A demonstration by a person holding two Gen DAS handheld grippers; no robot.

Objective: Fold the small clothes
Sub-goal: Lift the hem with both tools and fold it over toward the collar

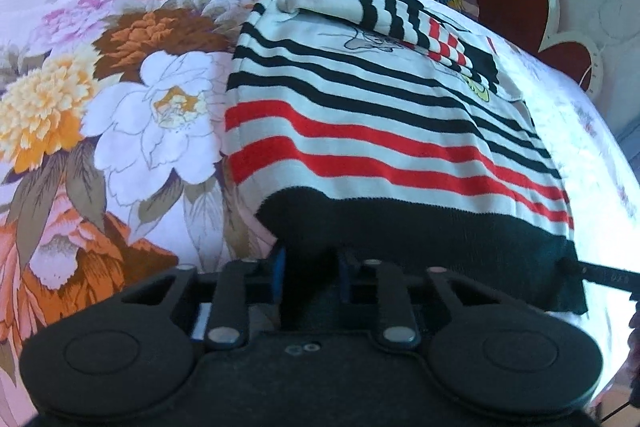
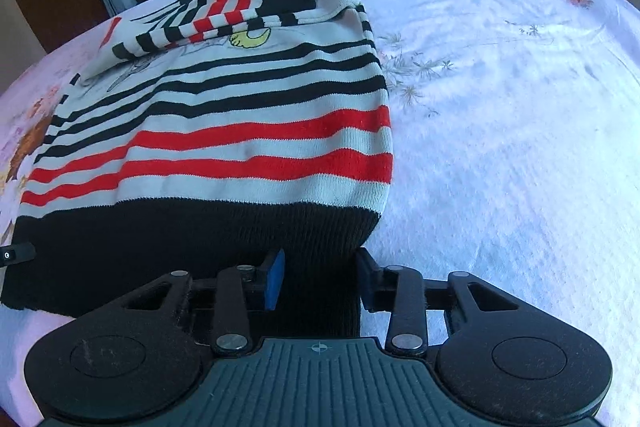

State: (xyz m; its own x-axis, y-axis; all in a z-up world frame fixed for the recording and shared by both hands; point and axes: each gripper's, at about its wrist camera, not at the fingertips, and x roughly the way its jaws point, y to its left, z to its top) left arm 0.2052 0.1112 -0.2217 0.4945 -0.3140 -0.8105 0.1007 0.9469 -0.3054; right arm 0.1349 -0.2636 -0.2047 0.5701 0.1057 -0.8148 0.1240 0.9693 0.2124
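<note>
The striped sweater (image 1: 384,131) lies flat on the bed (image 1: 120,107), sleeves already folded across its chest. The left gripper (image 1: 310,275) has its jaws pinched on the black hem's left corner; the right gripper (image 2: 318,279) has its jaws nearly closed on the hem's right corner, probably so both can lift the bottom edge evenly for the next fold.

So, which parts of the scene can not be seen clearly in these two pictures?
- Left wrist view: the cartoon print on the striped sweater is half covered by the folded sleeves.
- Right wrist view: the hem under the right gripper is hidden by the gripper body.
- Both views: the items by the headboard are too small to name.
</note>
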